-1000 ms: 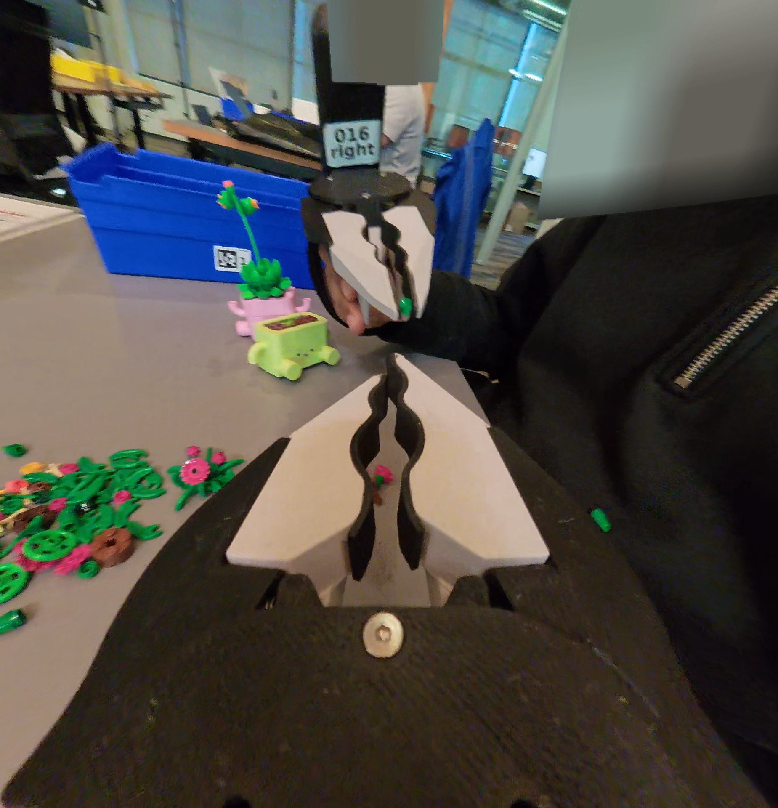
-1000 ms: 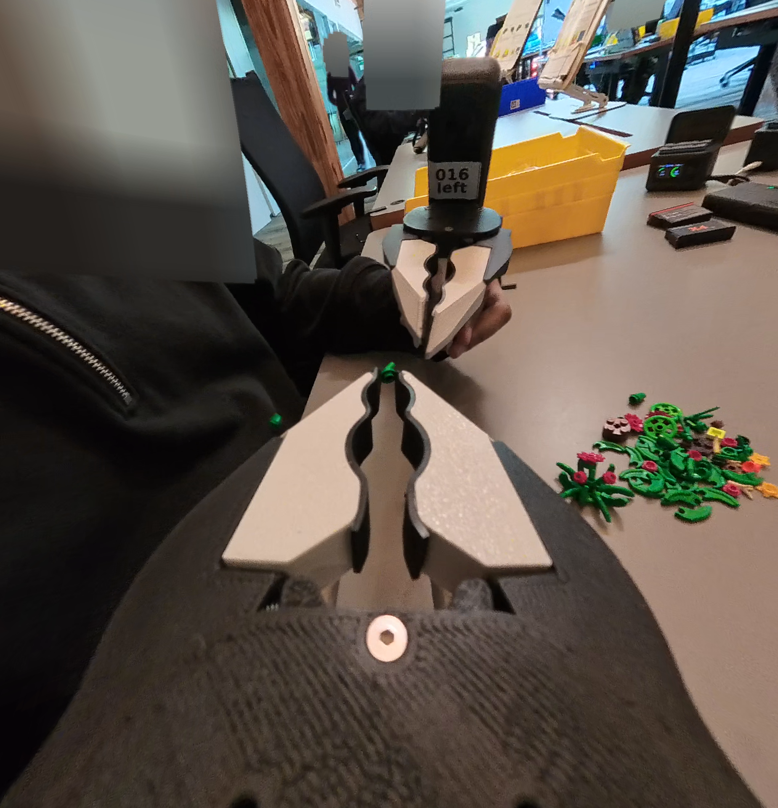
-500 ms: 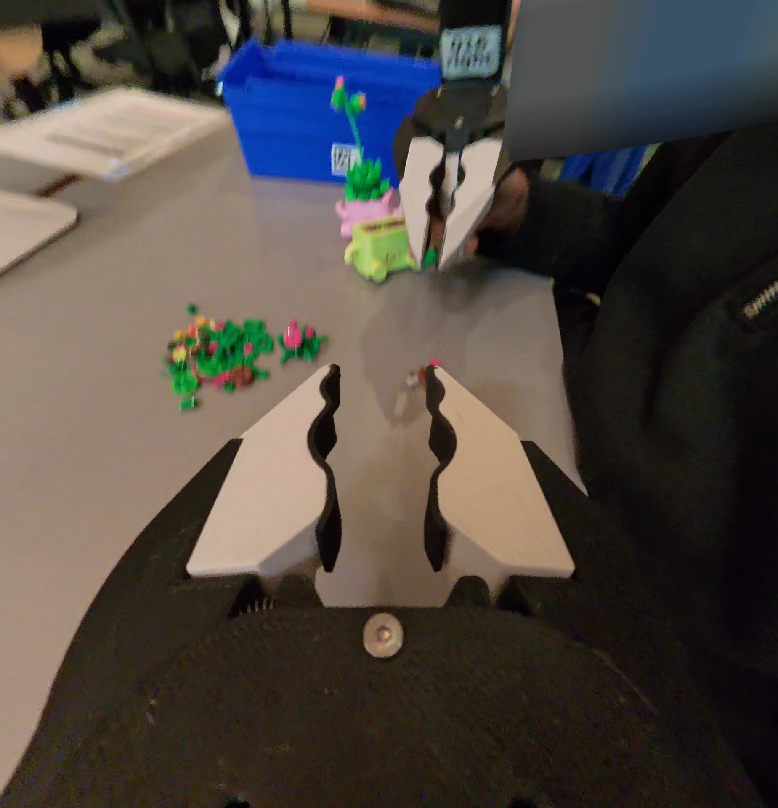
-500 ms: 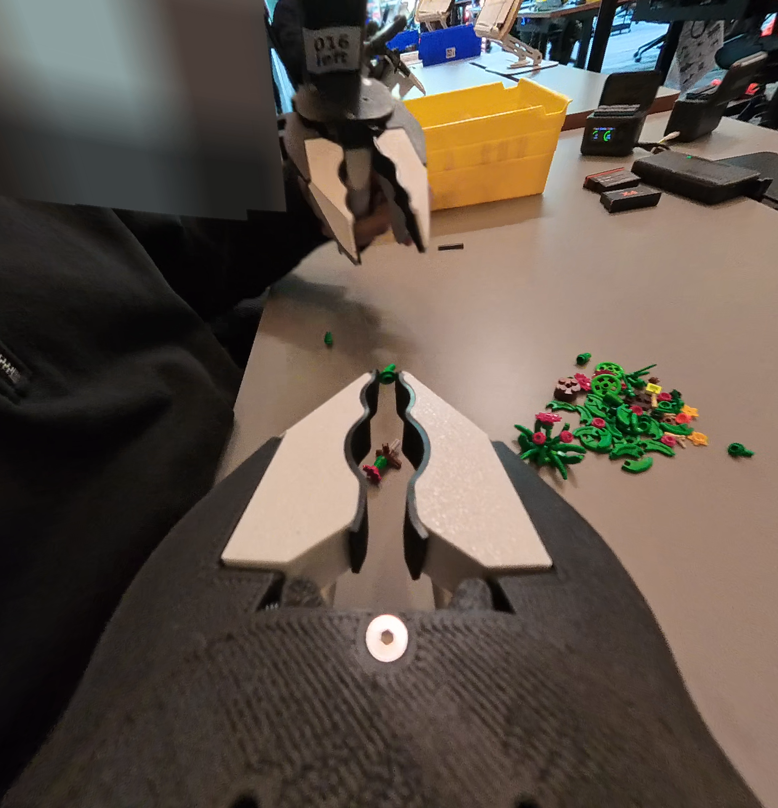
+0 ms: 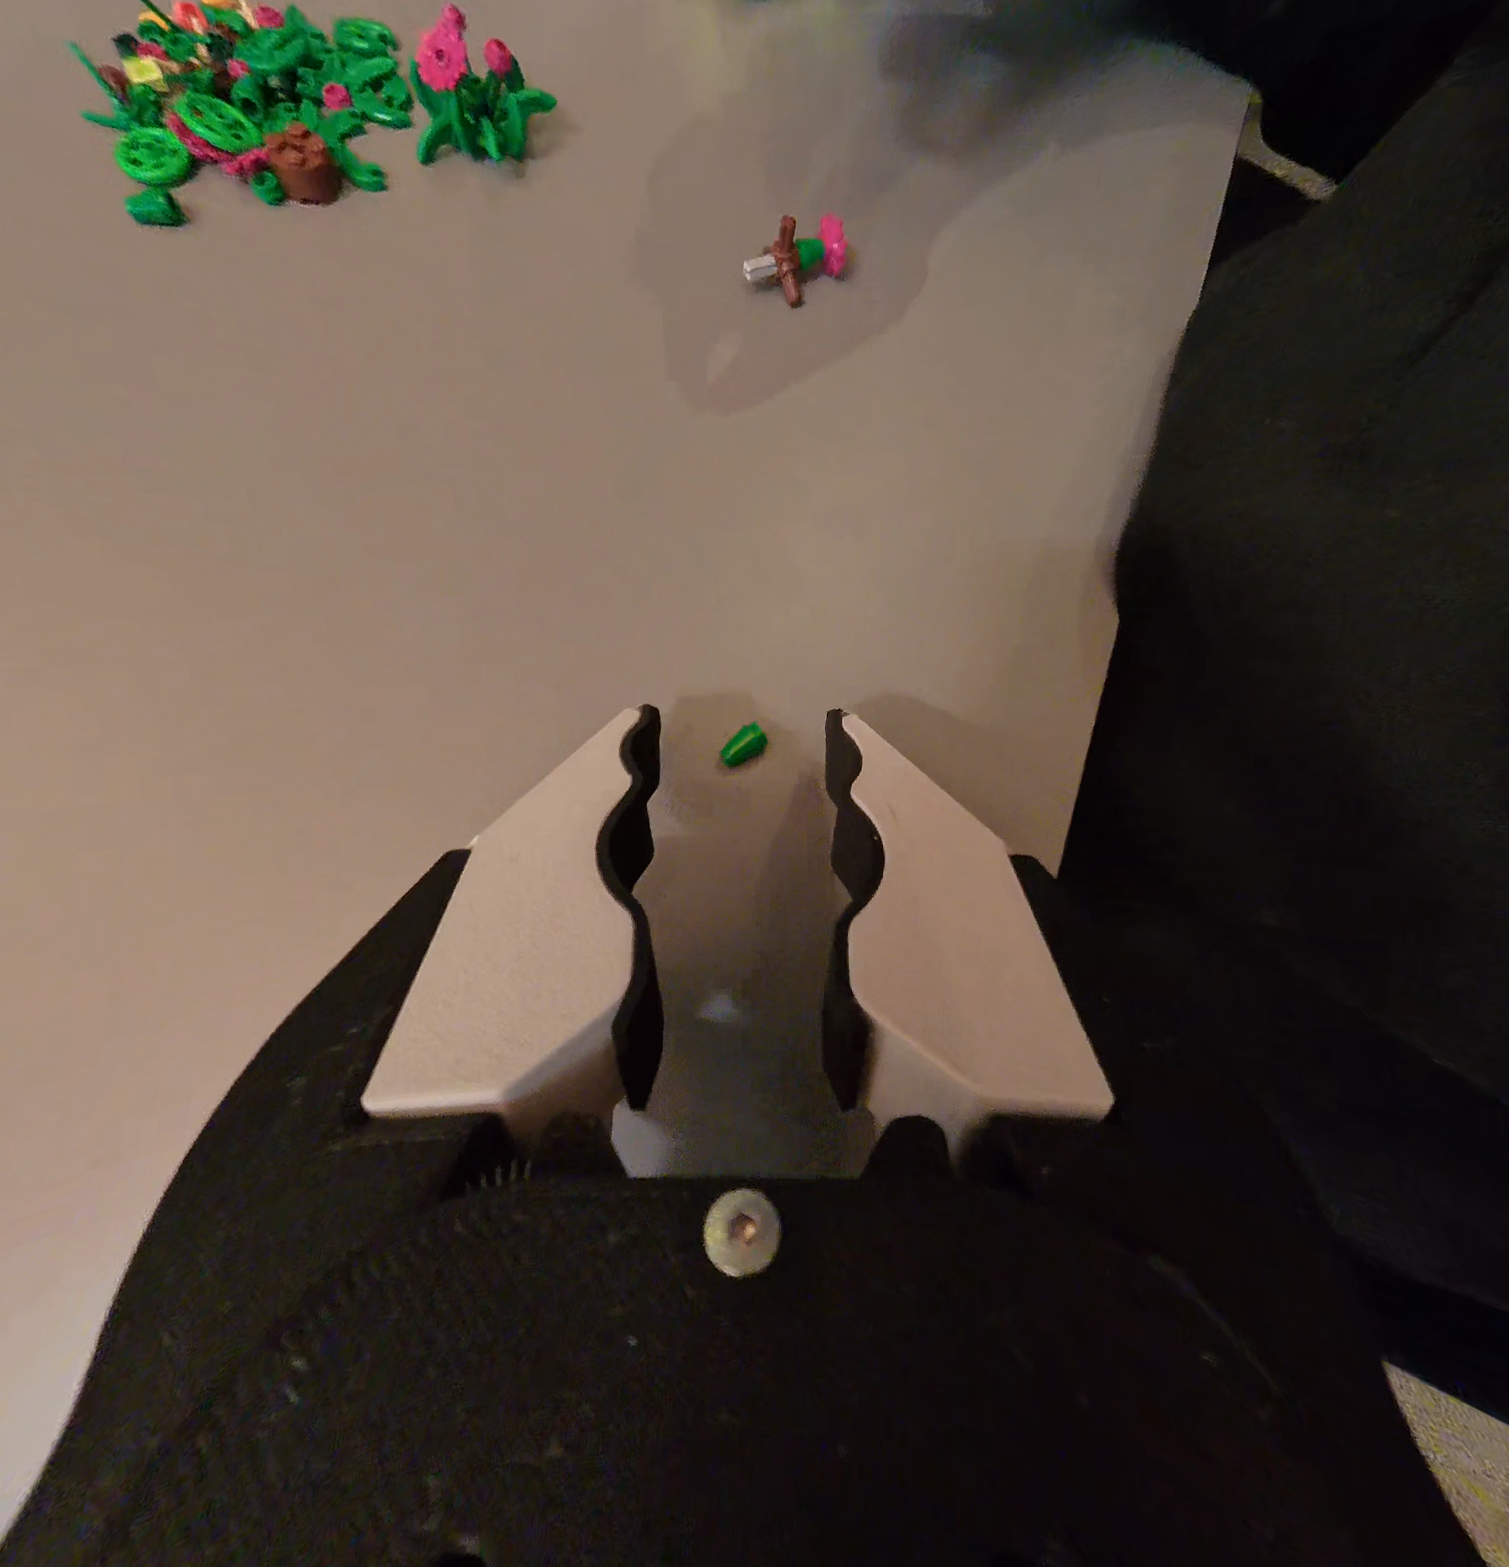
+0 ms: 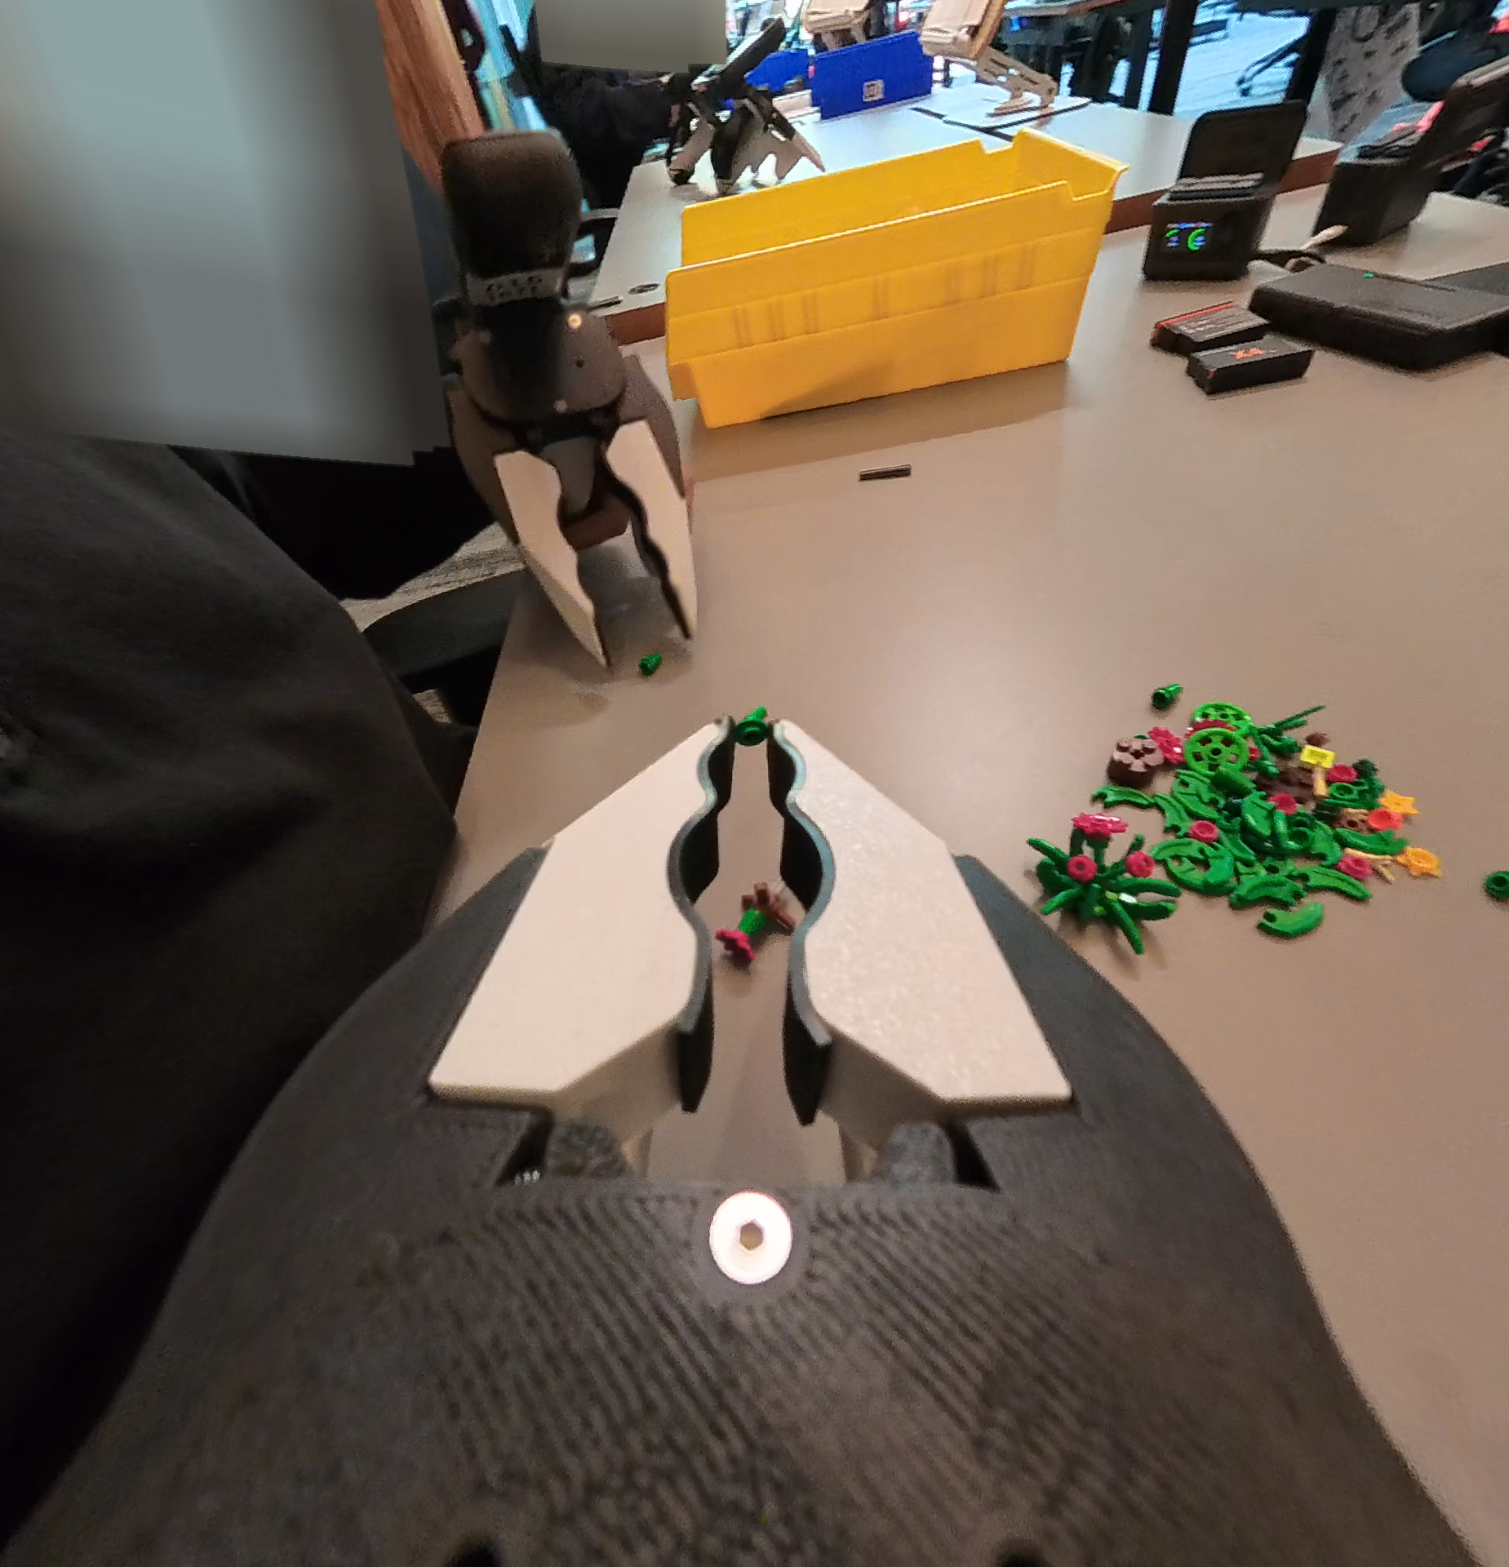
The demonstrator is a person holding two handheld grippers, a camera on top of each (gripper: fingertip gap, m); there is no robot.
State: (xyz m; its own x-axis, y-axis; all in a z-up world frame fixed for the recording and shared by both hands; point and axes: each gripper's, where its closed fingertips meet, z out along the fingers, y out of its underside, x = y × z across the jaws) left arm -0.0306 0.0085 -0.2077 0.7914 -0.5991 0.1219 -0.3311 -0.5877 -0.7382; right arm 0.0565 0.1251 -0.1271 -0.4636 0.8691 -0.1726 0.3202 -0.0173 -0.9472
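Note:
My left gripper (image 5: 742,716) is open and points down at the grey table (image 5: 395,509), its fingertips on either side of a small green cone piece (image 5: 743,745). It also shows in the right wrist view (image 6: 646,649), low over that cone (image 6: 650,664). My right gripper (image 6: 751,727) is shut on a small green stud piece (image 6: 751,729) at its tips. A small flower stem with a pink bloom and a brown cross piece (image 5: 797,259) lies on the table; in the right wrist view it (image 6: 755,920) shows below my fingers.
A pile of green, pink and brown toy plant pieces (image 6: 1242,814) lies to the right; it also shows in the left wrist view (image 5: 250,102). A yellow bin (image 6: 886,271) and black devices (image 6: 1378,314) stand farther back. A person's black jacket (image 6: 140,763) is by the table edge. There is about 15 cm between the tips of the two grippers.
My left gripper has opened, tilted downward and come low over the green cone near the table edge. The flower stem now lies on the table. My right gripper keeps its green stud.

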